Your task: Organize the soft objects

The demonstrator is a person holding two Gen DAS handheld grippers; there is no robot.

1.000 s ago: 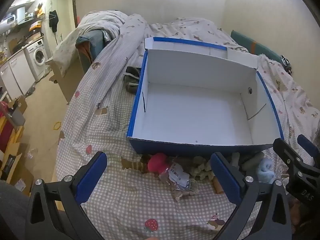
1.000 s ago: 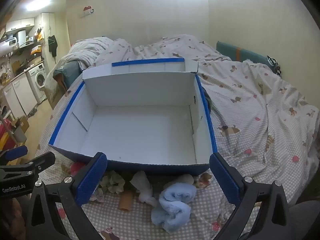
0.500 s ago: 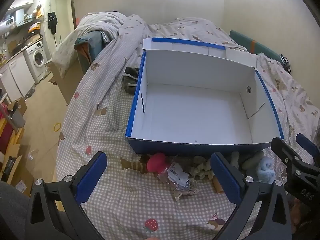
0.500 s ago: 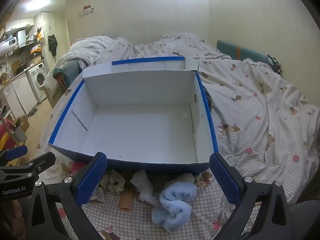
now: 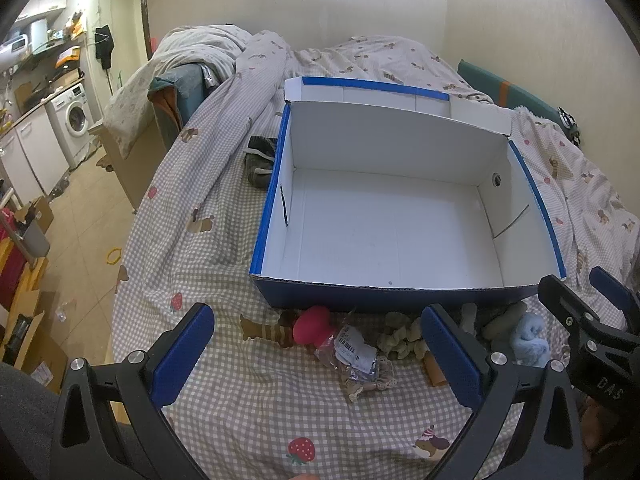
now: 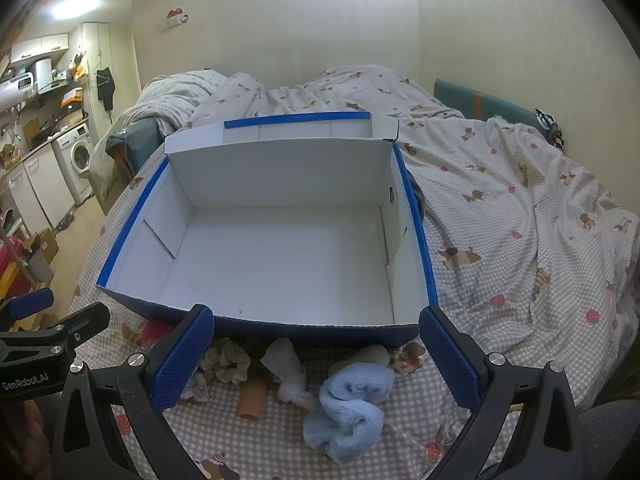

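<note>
1. Right now my right hand-held gripper (image 6: 316, 354) hangs wide open and empty over the near edge of the bed (image 6: 520, 216).
2. Just below and ahead of it lies the light blue cloth (image 6: 348, 408), rumpled, its long axis running roughly away from me toward the box.
3. My left hand-held gripper (image 5: 318, 354), also spread and empty, sits nearer the pink toy (image 5: 310, 326).
4. Beyond both, the blue box (image 6: 280, 324) stands empty; I judge the right side closer for the cloth.
</note>
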